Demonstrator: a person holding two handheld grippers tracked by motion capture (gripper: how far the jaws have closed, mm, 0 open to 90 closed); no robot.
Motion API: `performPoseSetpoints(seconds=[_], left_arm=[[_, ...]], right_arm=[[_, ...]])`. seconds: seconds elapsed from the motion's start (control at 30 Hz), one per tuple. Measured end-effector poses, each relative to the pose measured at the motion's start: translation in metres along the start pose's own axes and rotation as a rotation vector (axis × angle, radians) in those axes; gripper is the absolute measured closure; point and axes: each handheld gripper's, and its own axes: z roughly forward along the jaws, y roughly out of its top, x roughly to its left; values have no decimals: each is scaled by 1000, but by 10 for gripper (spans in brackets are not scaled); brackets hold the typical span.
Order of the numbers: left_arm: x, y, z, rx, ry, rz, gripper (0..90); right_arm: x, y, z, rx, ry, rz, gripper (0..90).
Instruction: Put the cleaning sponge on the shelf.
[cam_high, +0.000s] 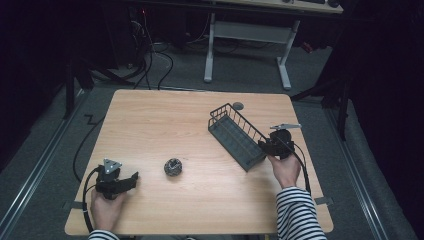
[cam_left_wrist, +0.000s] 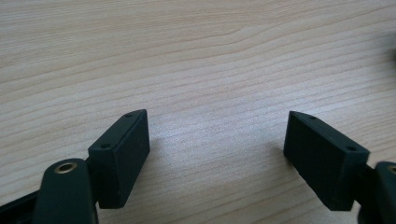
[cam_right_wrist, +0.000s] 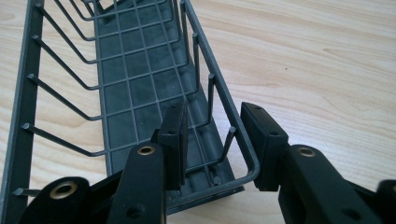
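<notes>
From the high view, the wooden table (cam_high: 165, 125) holds a dark wire basket (cam_high: 235, 135) at two o'clock and a small dark round object (cam_high: 173, 167) near centre. In the left gripper view, the left gripper (cam_left_wrist: 217, 149) stands wide apart over bare wood. In the right gripper view, the right gripper (cam_right_wrist: 212, 140) straddles the basket's (cam_right_wrist: 135, 88) corner rim, one jaw inside, one outside; whether it is clamped I cannot tell.

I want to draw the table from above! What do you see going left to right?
Left tongs → small dark ball-shaped thing → wire basket → right tongs, straddling the basket's rim.
</notes>
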Motion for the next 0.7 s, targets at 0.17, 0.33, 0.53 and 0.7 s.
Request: performPoseSetpoints(seconds=[0.17,0.33,0.53,0.7], left_arm=[[0,0,0,0,0,0,231],[0,0,0,0,1,0,231],[0,0,0,0,1,-1,231],[0,0,0,0,1,0,231]], right_arm=[[1,-9,-6,-21,17,0,640],[4,-18,-13,-35,37,-13,642],[10,-29,-23,-39,56,-36,643],[16,-39,-30,-44,70,-45,642]])
